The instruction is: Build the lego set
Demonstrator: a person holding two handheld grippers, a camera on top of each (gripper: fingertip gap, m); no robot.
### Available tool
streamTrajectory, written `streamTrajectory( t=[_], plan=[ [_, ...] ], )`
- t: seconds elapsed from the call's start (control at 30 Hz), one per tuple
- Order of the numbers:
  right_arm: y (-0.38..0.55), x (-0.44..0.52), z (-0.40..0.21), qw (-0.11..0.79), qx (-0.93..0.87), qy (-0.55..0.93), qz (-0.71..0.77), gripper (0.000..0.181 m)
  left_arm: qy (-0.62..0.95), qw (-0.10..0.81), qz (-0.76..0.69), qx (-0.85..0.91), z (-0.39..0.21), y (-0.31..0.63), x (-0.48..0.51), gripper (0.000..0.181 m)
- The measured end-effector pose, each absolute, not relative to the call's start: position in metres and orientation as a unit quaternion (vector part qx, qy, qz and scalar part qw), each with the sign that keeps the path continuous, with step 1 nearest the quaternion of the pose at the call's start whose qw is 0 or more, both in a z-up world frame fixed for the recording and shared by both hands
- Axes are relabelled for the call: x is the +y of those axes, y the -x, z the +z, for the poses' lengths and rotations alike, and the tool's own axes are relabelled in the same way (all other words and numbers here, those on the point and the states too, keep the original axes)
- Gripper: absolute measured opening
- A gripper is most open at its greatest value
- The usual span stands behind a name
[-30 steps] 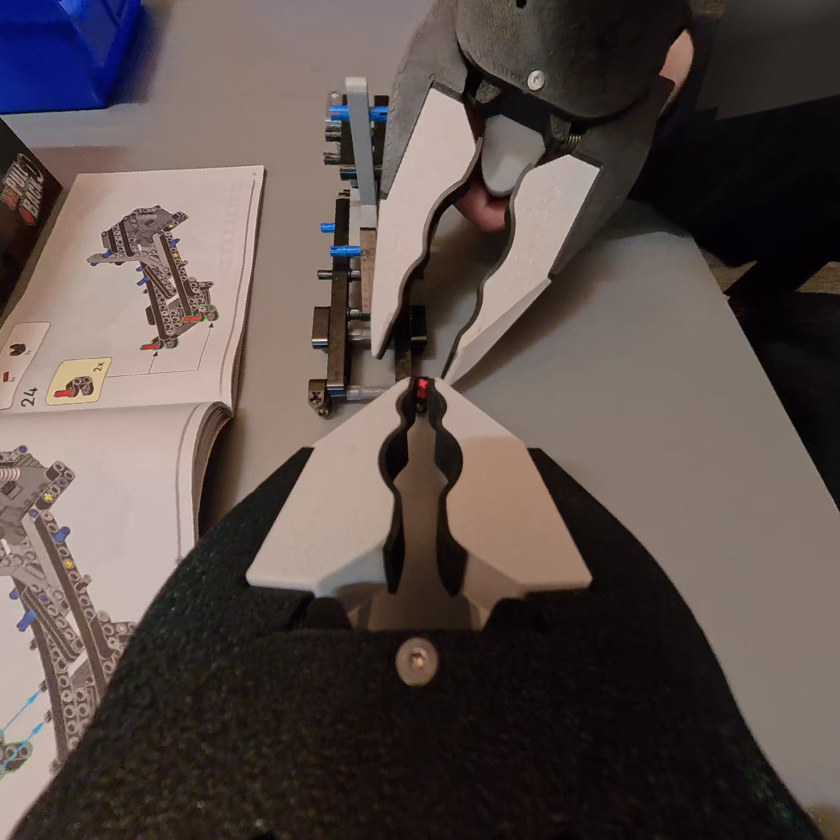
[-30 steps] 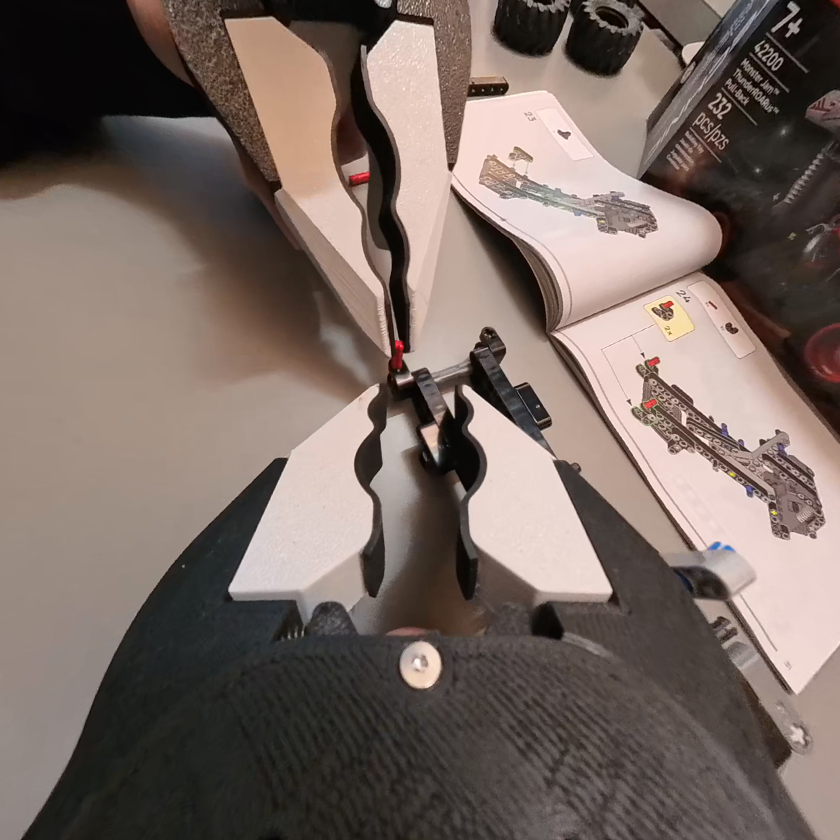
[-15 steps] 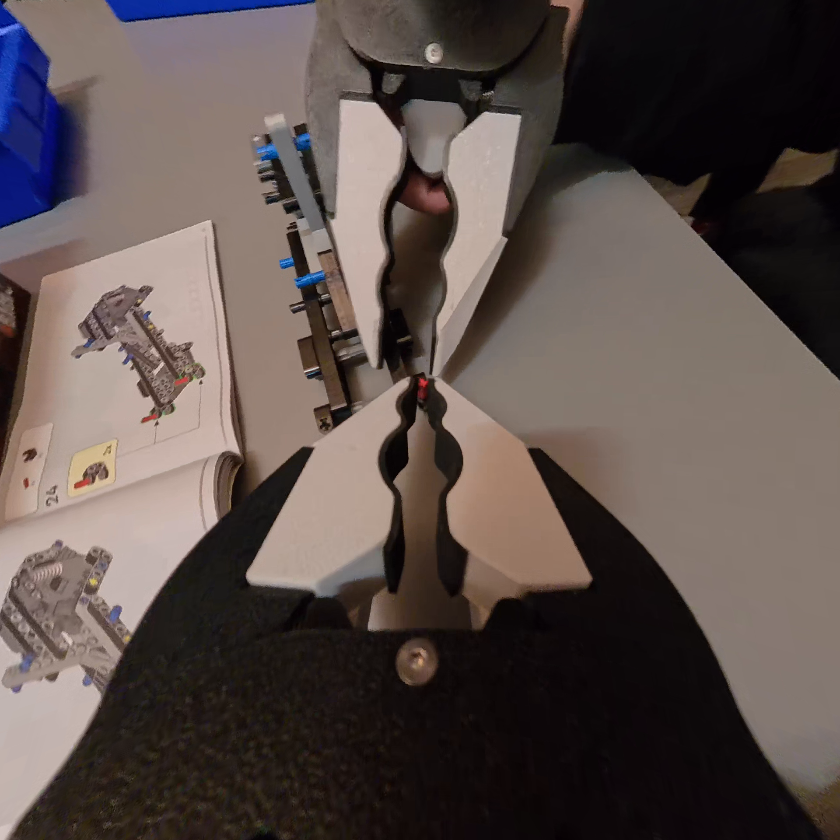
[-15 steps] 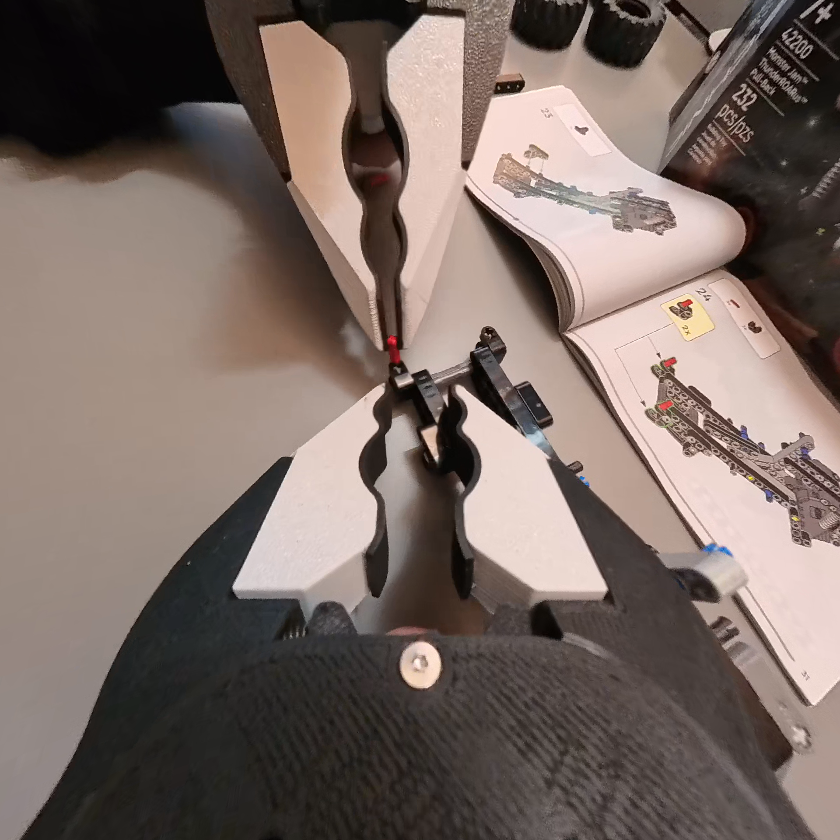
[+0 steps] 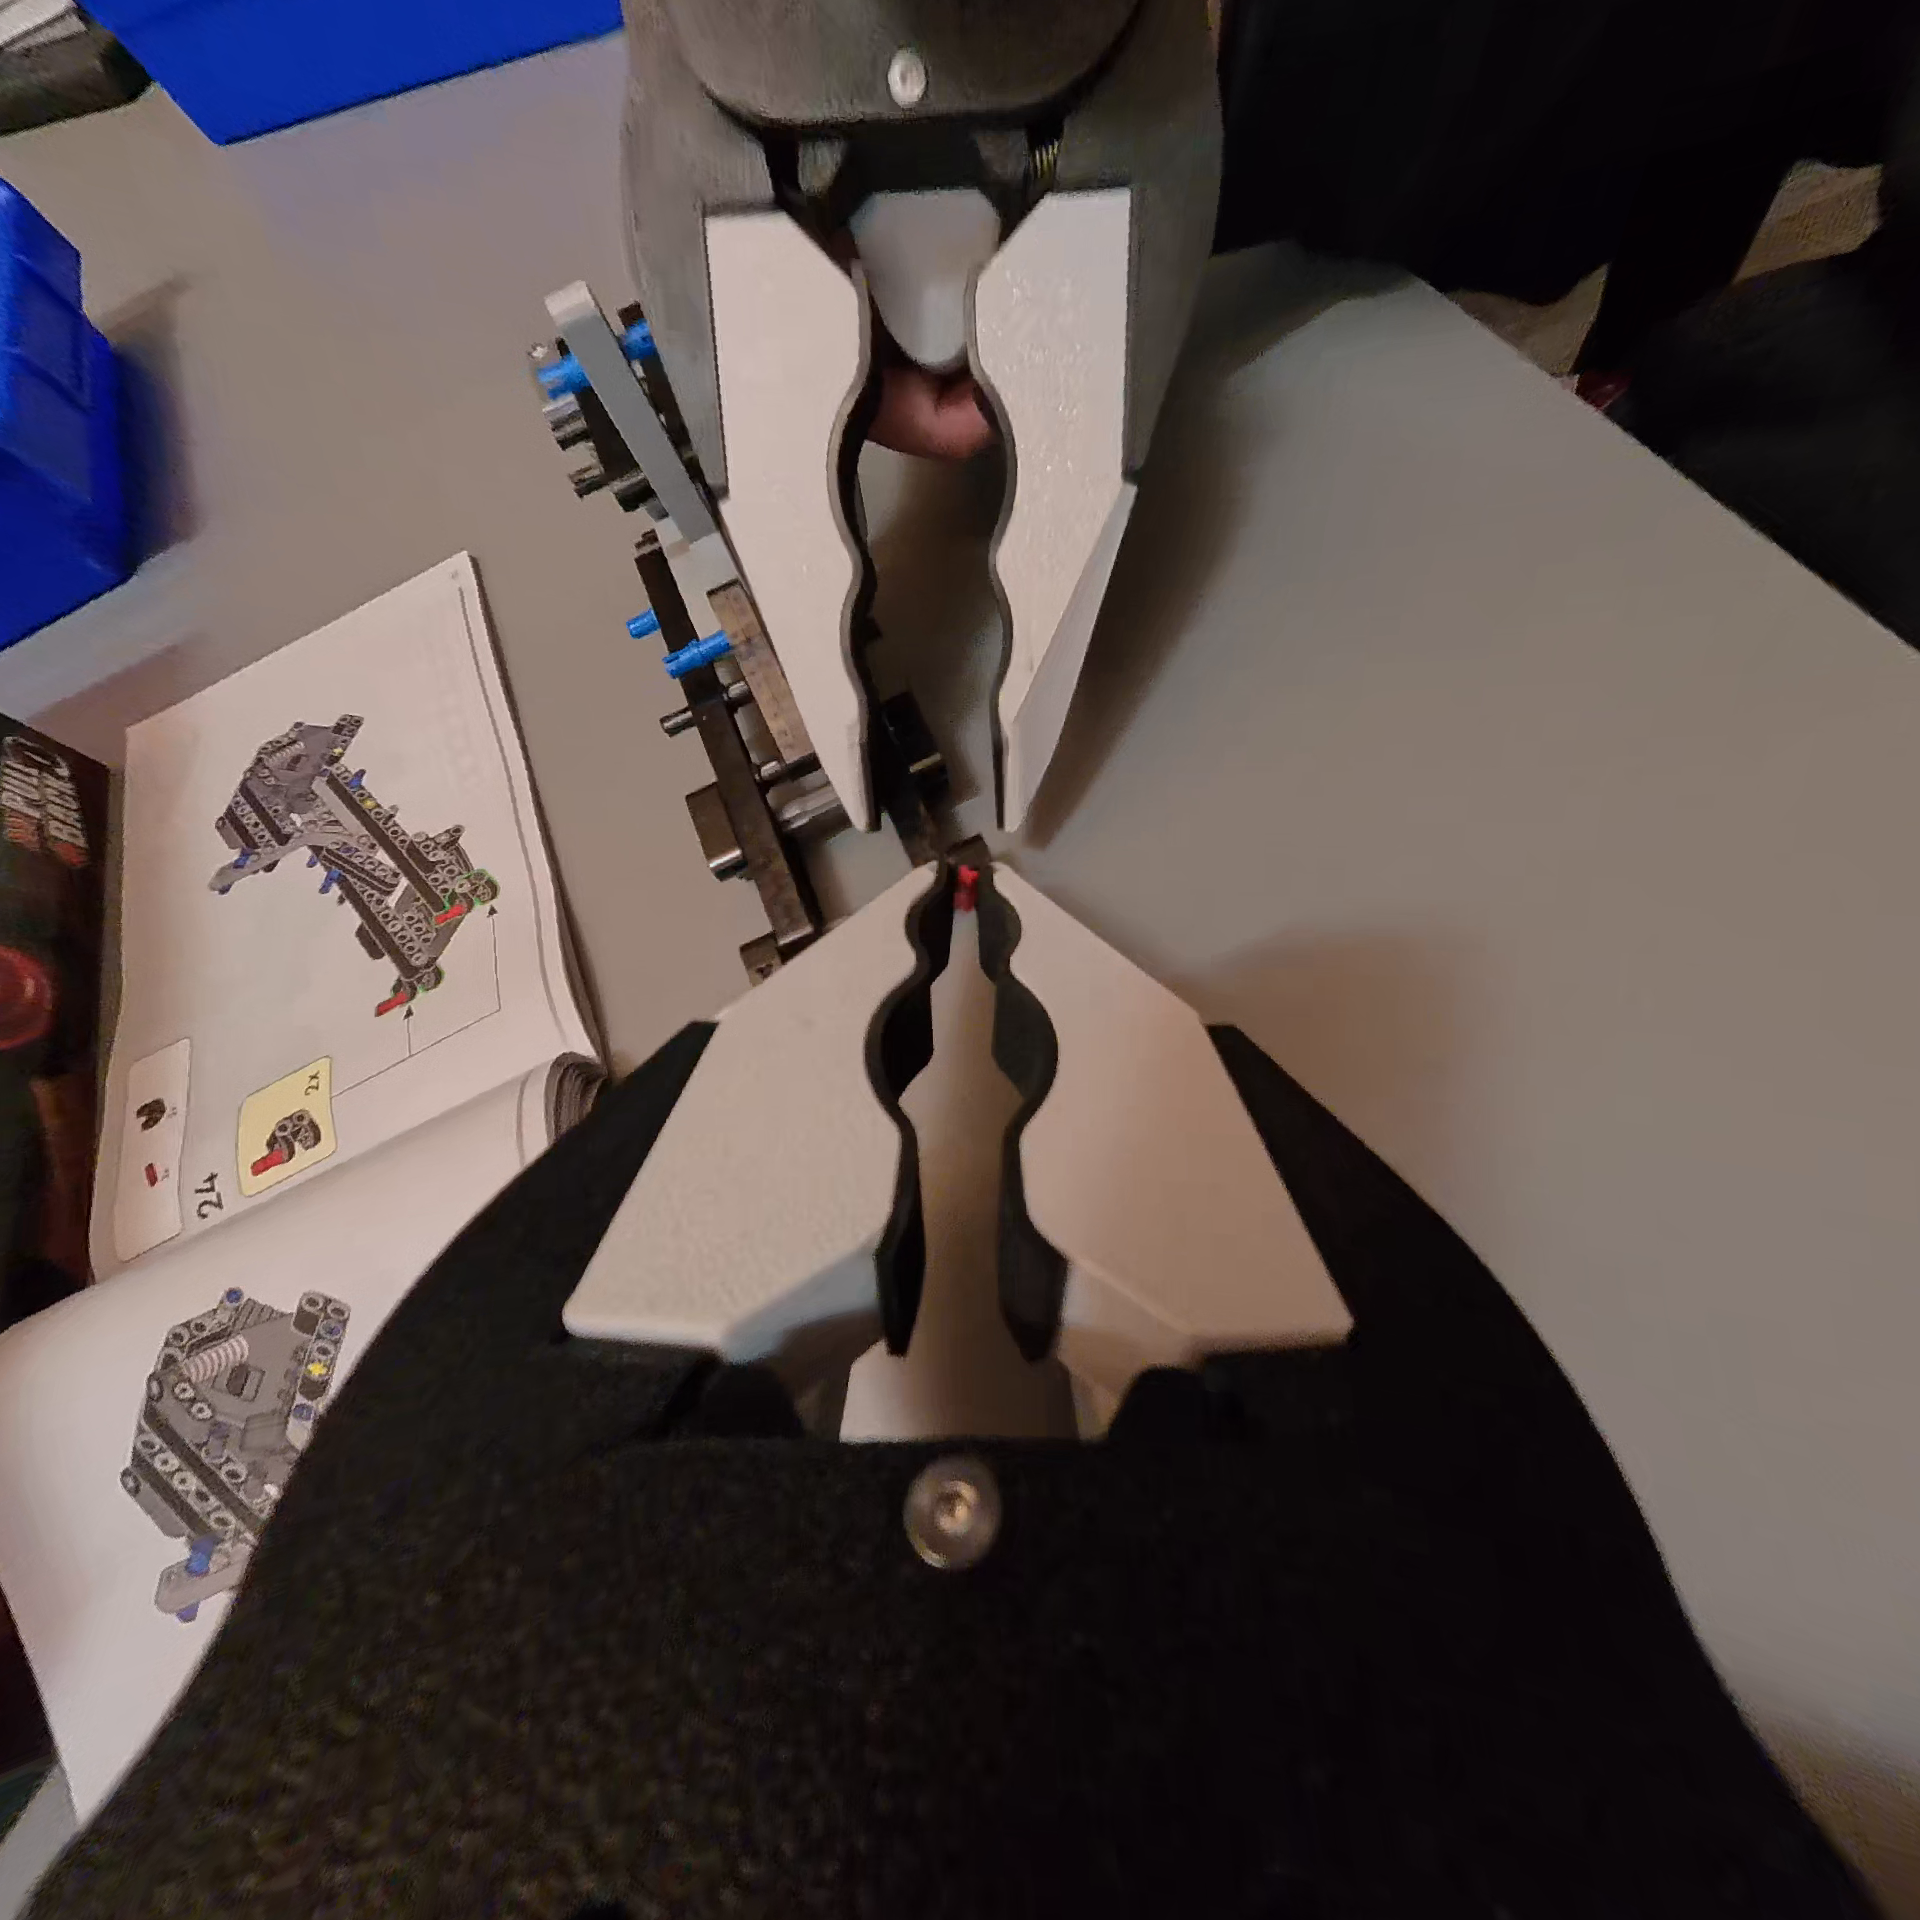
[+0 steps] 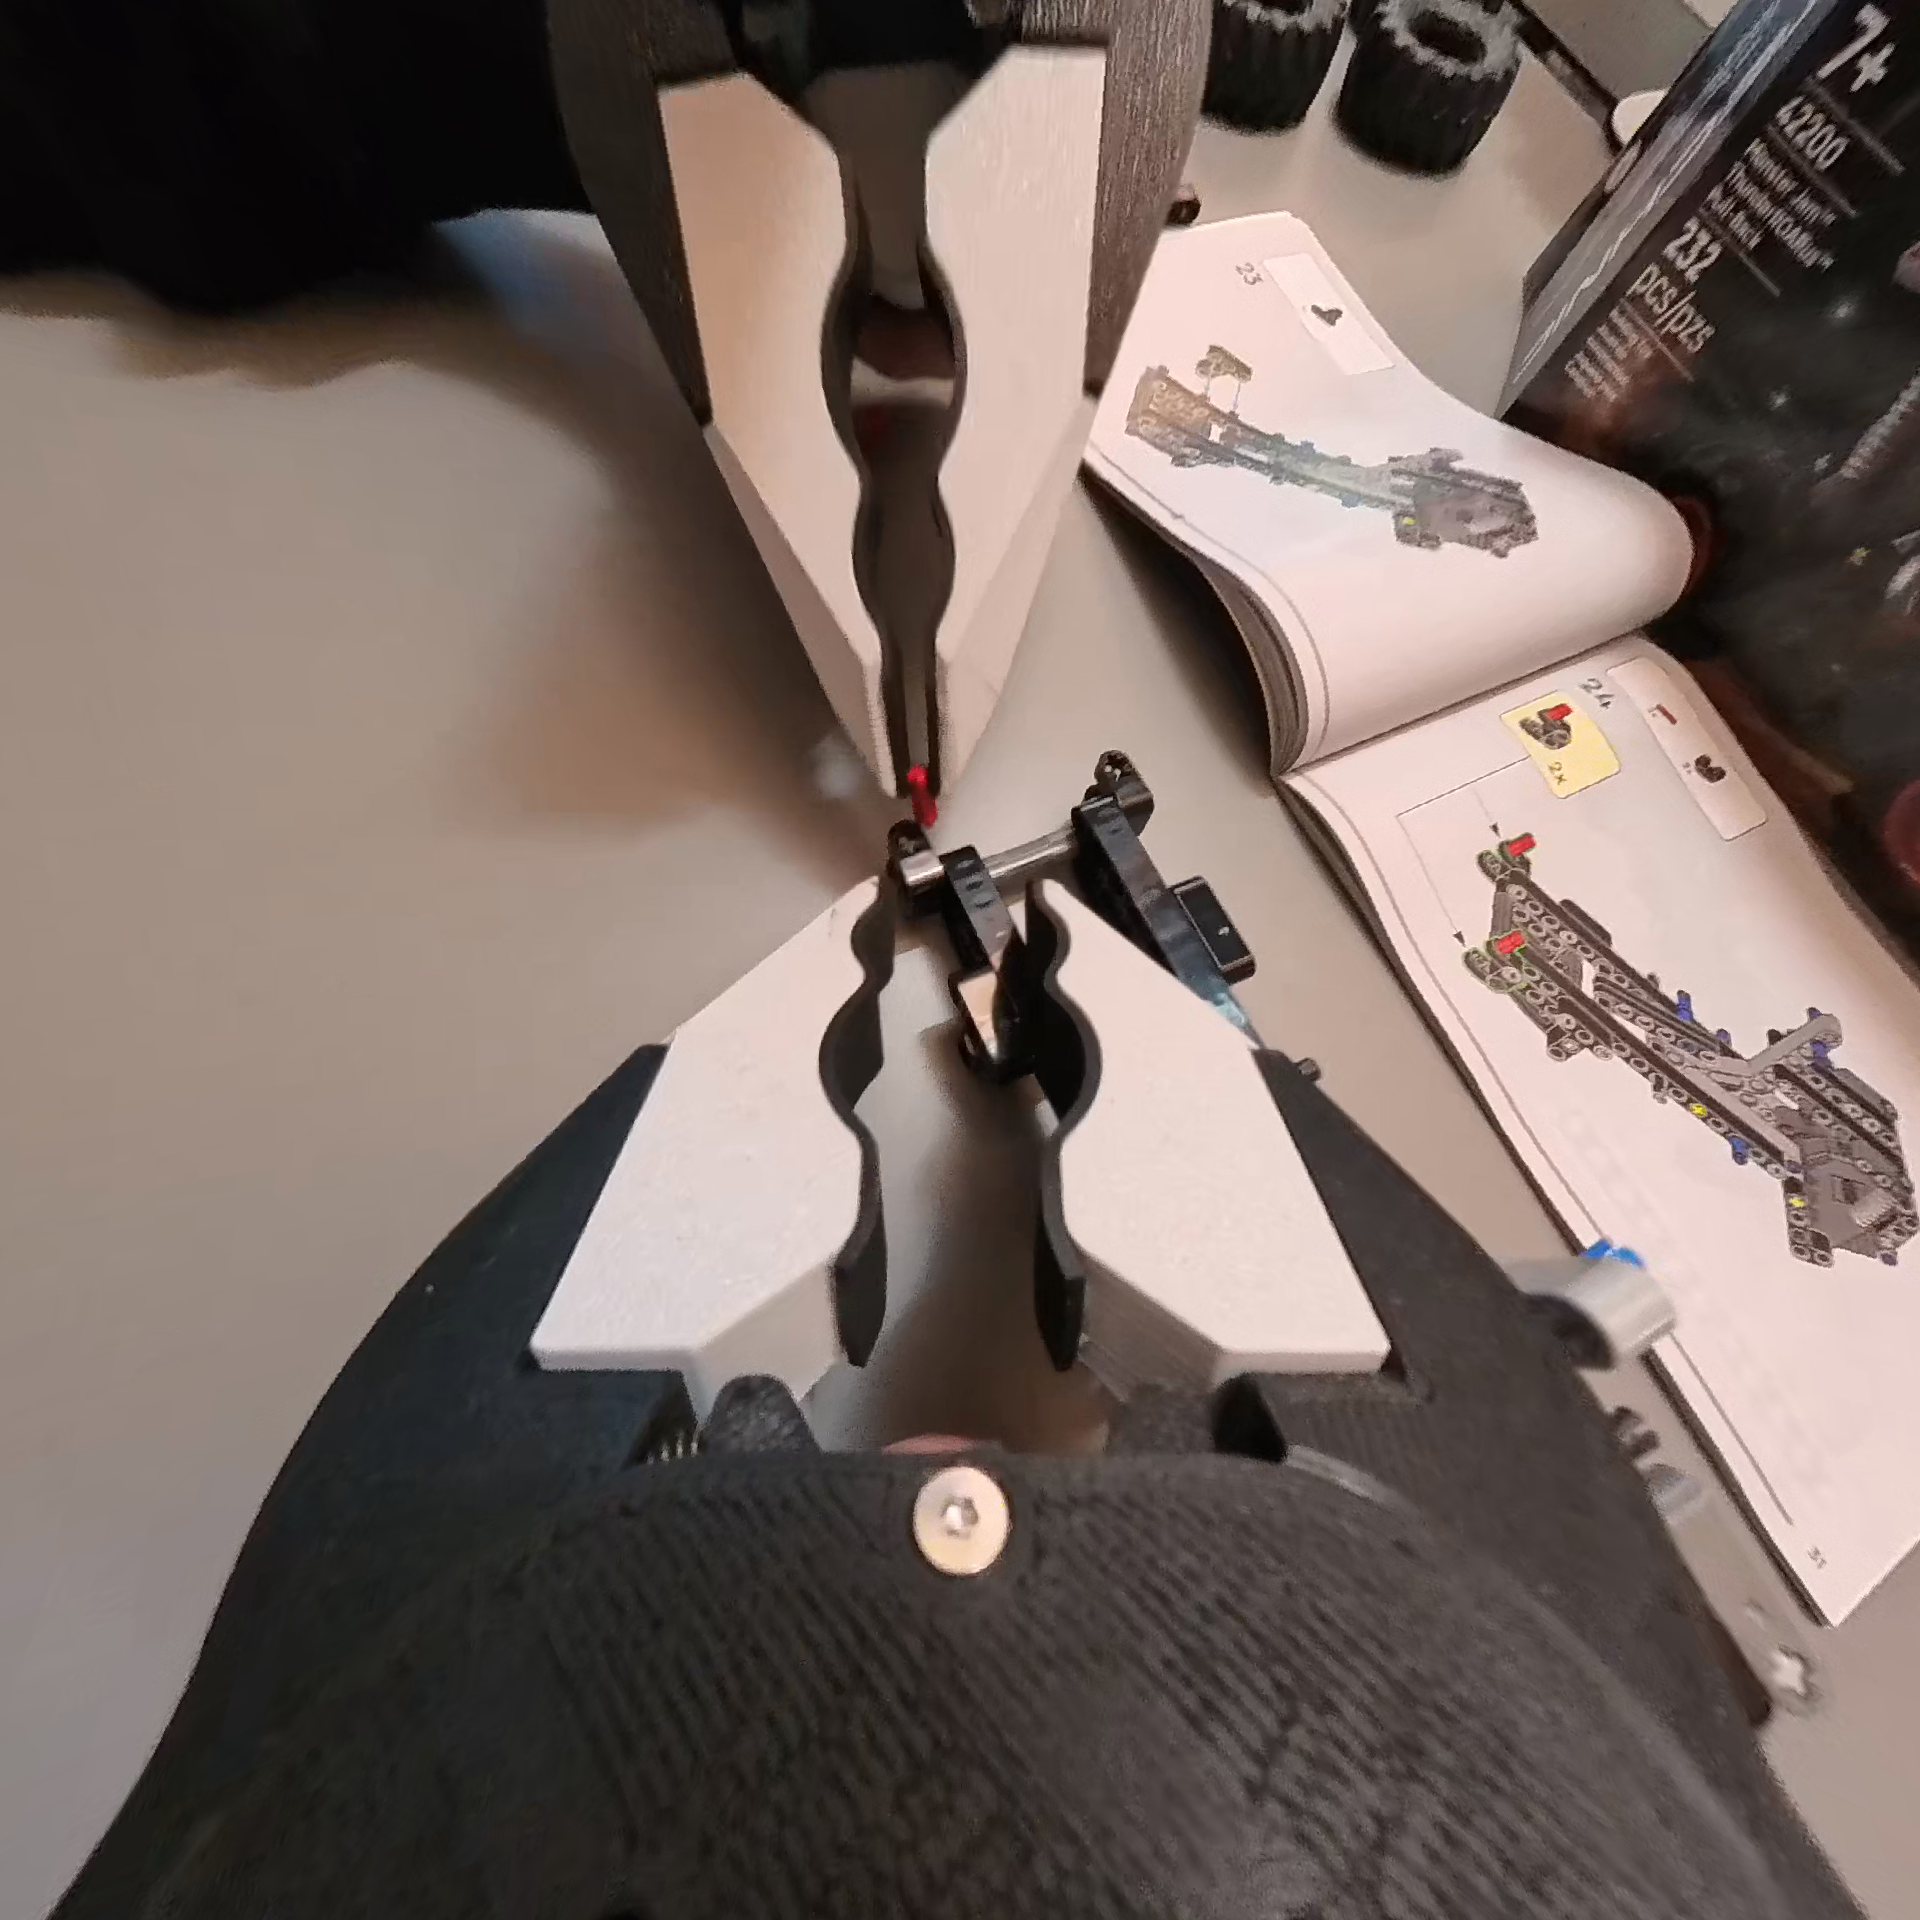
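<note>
Landmark: the black end connector [image 6: 912, 871] at the tip of the half-built frame [image 6: 1117, 883].

Left of the connector, right wrist view: bare grey table [image 6: 312, 831], nothing on it.

At the connector: the left claw [image 6: 914, 764], seen from the front, is clenched on a small red pin [image 6: 920, 798]. The pin's long axis runs along the claw's fingers and points down at the connector's top hole; its free end sits just above that hole, and whether it touches cannot be told. In the left wrist view the same claw [image 5: 966, 883] shows the red pin [image 5: 966, 888] pinched at its very tips, with the frame [image 5: 748, 821] running away from there toward the far side of the table.

Just this side of the connector: the right claw [image 6: 961, 914] is partly open and grips a black beam of the frame against its right finger [image 6: 1195, 1174]; the left finger appears clear of it. The frame's long axis runs back along this claw.

Judgement: the left claw is the nearer to the hole, and the coming move turns on keeping the pin in line with it while the right claw braces the frame.

Right of the connector: an open instruction booklet [image 6: 1558, 935], then a dark box [image 6: 1766, 312] beyond it.
</note>
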State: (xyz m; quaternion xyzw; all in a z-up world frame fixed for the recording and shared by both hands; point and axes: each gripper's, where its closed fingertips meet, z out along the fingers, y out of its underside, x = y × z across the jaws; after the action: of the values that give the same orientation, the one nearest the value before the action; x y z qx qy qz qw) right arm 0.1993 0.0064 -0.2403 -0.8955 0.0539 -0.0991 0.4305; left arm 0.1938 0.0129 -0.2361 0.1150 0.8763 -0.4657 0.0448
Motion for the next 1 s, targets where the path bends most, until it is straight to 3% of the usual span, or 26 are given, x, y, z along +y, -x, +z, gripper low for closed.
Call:
streamTrajectory(
  t=[0.23,1.0],
  plan=[
    [-0.2,0.007,-0.249,0.378,0.036,0.917,-0.119,0.029,-0.142,0.037,-0.437,0.888,-0.244,-0.191,0.013,0.001],
    [-0.203,0.01,-0.248,0.393,0.039,0.912,-0.114,0.024,-0.149,0.027,-0.463,0.873,-0.234,-0.189,0.01,0.001]
  ],
)
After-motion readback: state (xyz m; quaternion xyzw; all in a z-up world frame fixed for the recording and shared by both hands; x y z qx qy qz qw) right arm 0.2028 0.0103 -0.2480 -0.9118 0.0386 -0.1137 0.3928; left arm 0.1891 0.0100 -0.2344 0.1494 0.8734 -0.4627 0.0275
